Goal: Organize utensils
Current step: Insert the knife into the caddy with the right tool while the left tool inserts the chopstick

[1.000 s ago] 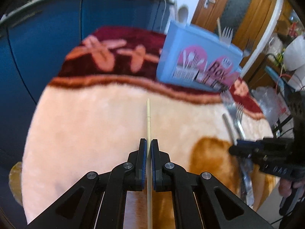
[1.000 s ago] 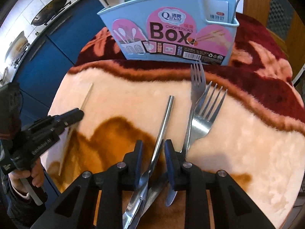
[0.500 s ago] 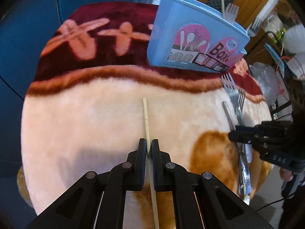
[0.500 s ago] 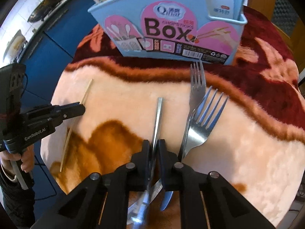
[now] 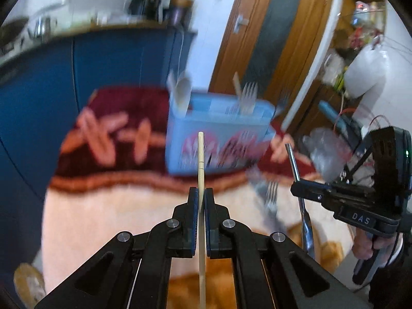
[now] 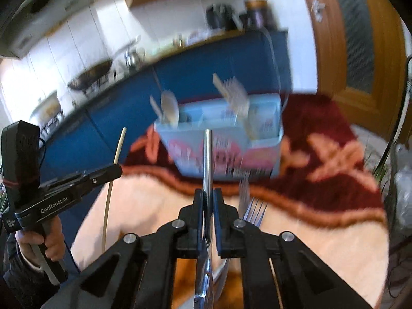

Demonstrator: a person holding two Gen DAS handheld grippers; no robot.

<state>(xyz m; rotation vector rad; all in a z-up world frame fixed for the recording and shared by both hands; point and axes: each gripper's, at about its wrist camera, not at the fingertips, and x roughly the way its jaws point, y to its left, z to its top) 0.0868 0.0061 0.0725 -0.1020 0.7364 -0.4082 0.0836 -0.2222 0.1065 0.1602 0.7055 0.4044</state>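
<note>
Left gripper clamped on chopstick; right gripper closed on knife — blue box beyond, forks on desk.

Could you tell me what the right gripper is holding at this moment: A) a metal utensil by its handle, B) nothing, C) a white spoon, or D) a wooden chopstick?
A: the right gripper has its jaws shut on a metal utensil, its handle pointing at the blue box.
</note>
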